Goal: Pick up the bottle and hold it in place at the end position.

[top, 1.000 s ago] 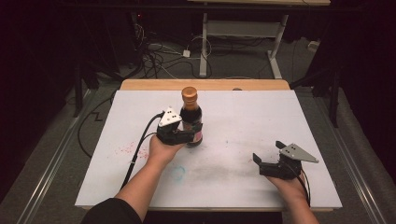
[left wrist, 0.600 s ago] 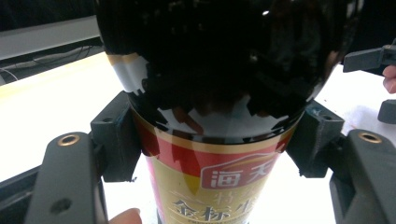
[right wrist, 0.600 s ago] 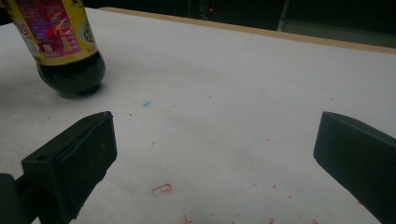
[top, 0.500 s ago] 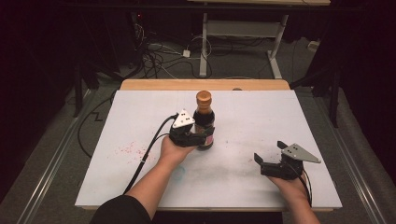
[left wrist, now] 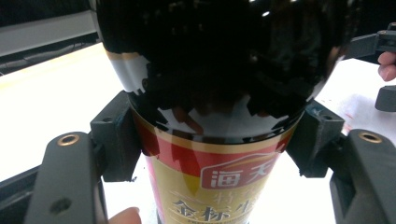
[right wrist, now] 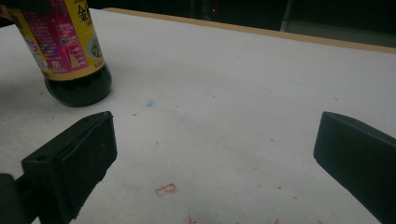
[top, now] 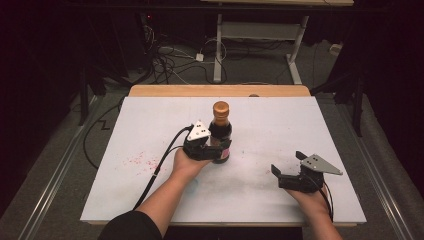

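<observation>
Left hand-held gripper (top: 216, 150): jaws clamped on the sauce bottle (top: 220, 132), one pad either side of the body, just under the shoulder where the label starts. In the left gripper view the bottle (left wrist: 210, 107) sits square between the pads (left wrist: 114, 140), upright, no tilt to speak of.

Bottle position: roughly centre of the white surface (top: 150, 125), a little toward 12 o'clock from the person. The right gripper view shows its base (right wrist: 77, 86) at or very near the surface; contact can't be confirmed.

Handling, judged: dark glass, full or nearly so, hence heavy for its size and top-steady only while kept upright. Glass is stiff, so it won't give under the pads, but it is smooth and glossy: slip is the risk, more so on bare glass than on the paper label. Breakable if dropped or knocked over. The copper-coloured cap (top: 220, 107) and narrow neck make a poor hold for lifting. Best grip is the present one, low on the cylinder across the label, near the weight.

Right hand-held gripper (top: 287, 175): jaws wide apart, nothing between them, at about 4 o'clock from the bottle, well apart from it, low over the surface.
</observation>
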A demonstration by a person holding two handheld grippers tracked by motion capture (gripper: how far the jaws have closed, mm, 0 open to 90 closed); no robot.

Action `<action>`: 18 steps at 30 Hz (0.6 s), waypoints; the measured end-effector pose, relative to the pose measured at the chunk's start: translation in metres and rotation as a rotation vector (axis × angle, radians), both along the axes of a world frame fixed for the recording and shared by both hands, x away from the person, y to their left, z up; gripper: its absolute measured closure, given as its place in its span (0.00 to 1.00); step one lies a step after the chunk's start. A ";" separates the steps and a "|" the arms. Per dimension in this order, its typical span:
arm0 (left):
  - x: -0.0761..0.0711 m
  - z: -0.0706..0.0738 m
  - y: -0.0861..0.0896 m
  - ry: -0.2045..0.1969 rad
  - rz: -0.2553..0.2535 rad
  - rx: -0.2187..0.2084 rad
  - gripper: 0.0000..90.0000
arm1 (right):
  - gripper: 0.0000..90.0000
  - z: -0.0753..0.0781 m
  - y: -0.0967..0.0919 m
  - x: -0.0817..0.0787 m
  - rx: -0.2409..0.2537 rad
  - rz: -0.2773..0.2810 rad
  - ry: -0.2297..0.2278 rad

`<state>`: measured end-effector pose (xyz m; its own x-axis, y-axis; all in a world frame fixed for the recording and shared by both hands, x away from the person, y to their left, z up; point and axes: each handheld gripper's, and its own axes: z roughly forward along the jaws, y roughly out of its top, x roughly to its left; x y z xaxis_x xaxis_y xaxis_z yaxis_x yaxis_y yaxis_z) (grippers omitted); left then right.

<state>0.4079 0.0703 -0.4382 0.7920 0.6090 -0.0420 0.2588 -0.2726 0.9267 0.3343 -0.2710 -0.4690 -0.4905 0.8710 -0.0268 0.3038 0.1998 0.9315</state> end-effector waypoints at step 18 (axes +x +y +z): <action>-0.003 -0.004 0.002 -0.022 -0.010 -0.003 0.32 | 0.18 -0.002 0.007 0.004 -0.006 0.050 0.033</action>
<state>0.4044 0.0720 -0.4424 0.7991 0.6006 -0.0260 0.2353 -0.2726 0.9329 0.3384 -0.2644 -0.4710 -0.5339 0.8454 -0.0152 0.3243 0.2214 0.9197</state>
